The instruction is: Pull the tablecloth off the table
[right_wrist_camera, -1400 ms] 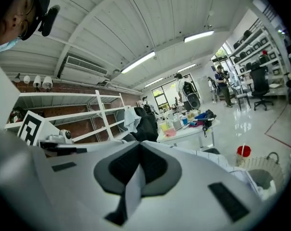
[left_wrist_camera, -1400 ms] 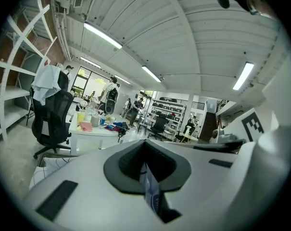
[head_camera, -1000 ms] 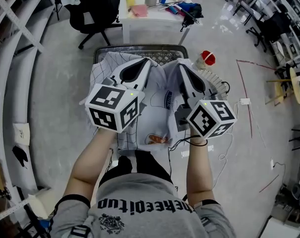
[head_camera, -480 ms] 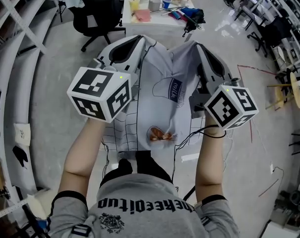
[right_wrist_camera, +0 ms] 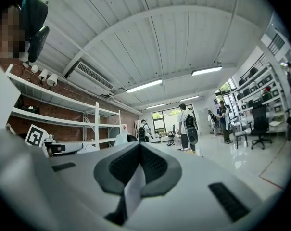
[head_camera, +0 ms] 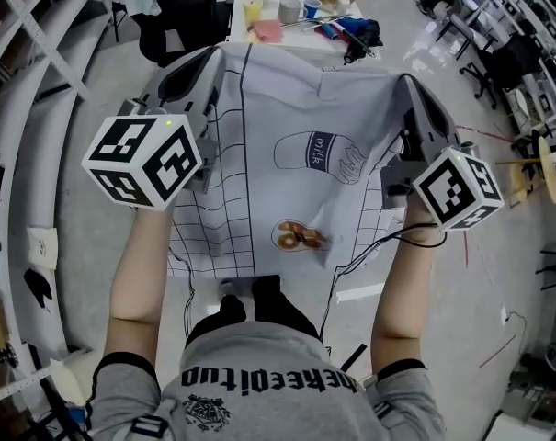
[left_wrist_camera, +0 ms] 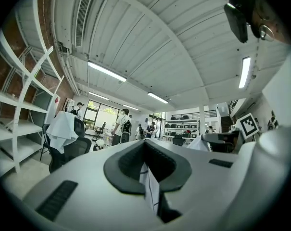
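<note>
Here the tablecloth (head_camera: 259, 182) hangs spread in the air in front of the person, held up by its two upper corners — the left gripper (head_camera: 204, 58) has the left corner and the right gripper (head_camera: 408, 83) has the right one. Each gripper's own view shows its jaws pressed together on a thin fold of white cloth, which stands up between the dark pads. The cloth is white, with a black grid down its left part, a milk bottle drawing (head_camera: 316, 150) near the middle and a small orange-brown picture (head_camera: 296, 237) below that. Its lower edge hangs close to the person's legs, above the grey floor (head_camera: 94, 108). Beyond the upper edge stands a white table (head_camera: 291, 30) crowded with cups and odds and ends — a black office chair (head_camera: 181, 16) sits just to its left.
</note>
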